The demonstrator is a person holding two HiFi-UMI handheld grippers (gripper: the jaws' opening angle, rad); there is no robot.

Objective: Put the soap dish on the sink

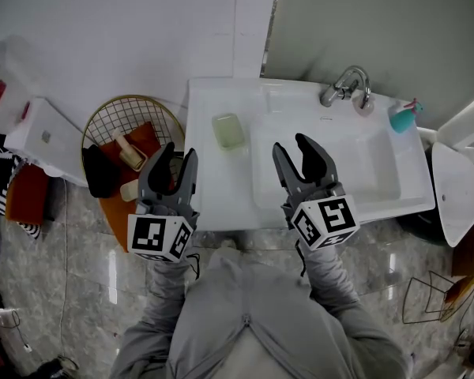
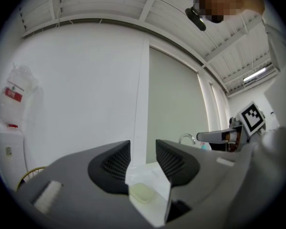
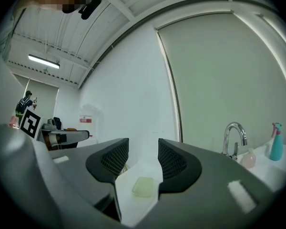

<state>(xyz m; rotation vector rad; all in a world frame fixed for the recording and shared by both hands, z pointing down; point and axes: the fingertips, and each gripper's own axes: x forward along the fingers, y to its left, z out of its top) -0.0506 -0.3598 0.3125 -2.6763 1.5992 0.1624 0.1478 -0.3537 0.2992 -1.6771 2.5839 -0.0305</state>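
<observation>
Head view: white sink [image 1: 215,181] against the wall, basin on its right side, flat ledge on its left. Round wire basket [image 1: 130,98] on the floor just left of the sink's left edge, with tan and dark items inside. Left gripper [image 1: 179,152] hangs over the sink's front-left corner, partly over the basket; right gripper [image 1: 291,144] is over the basin's front-left part. The two are apart and both point toward the wall. Chrome faucet [image 1: 346,84] at the sink's back edge; teal spray bottle [image 1: 401,117] near the back-right corner. Pale green soap dish [image 1: 228,130] lies flat on the left ledge, toward the back edge, just left of the basin, touching neither gripper. Left gripper view: jaws narrowly parted, nothing between them; soap dish [image 2: 142,192] shows beyond the gap, on the ledge. Right gripper view: jaws likewise narrowly parted and empty, soap dish [image 3: 144,187] beyond them, faucet [image 3: 233,138] and spray bottle [image 3: 276,143] off to the right.
</observation>
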